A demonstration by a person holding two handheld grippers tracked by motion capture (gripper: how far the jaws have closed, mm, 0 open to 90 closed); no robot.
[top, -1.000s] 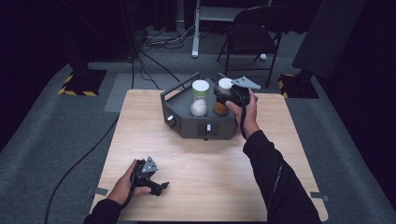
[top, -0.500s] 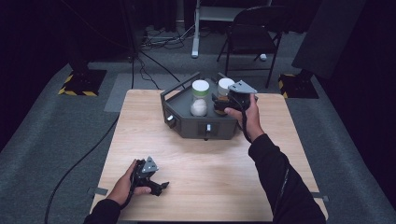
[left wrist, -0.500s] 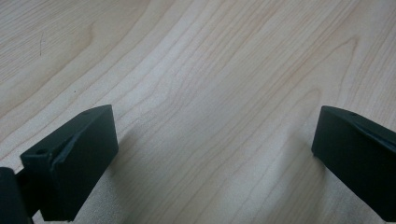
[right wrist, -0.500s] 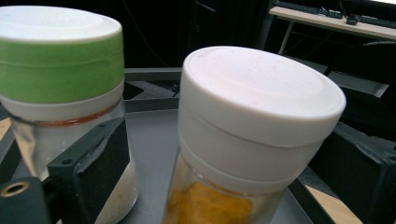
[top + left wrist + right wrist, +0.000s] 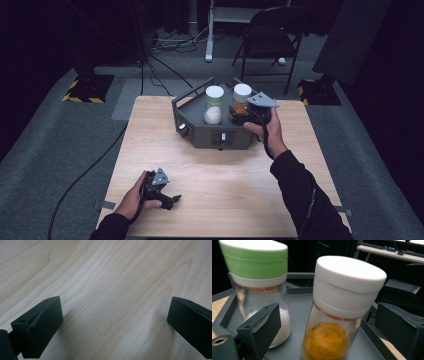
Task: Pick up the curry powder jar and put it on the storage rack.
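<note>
Smooth pale wood-grain table (image 5: 215, 165), rectangular, bearing a dark grey angular tray (image 5: 200, 131) with raised walls and a bar handle at the back. Inside the tray, two clear glass jars side by side, close together: one with a white and green lid (image 5: 254, 258) holding white powder (image 5: 280, 325); the other, the orange-powder jar (image 5: 337, 322), with a tall white ribbed cap, tilted slightly in the right gripper view, clumped yellow-orange powder at its bottom.

Right gripper (image 5: 245, 112) at the tray's right side, hand wrapped around its body, forearm in a dark sleeve stretched across the table. Jaws just been opening, now spread wide with the orange-powder jar between them, matte black blocky pads clear of the glass on both sides.

Left gripper (image 5: 167, 199) low over bare wood near the table's front left corner, hand curled around it. Jaws wide apart, nothing between them.
</note>
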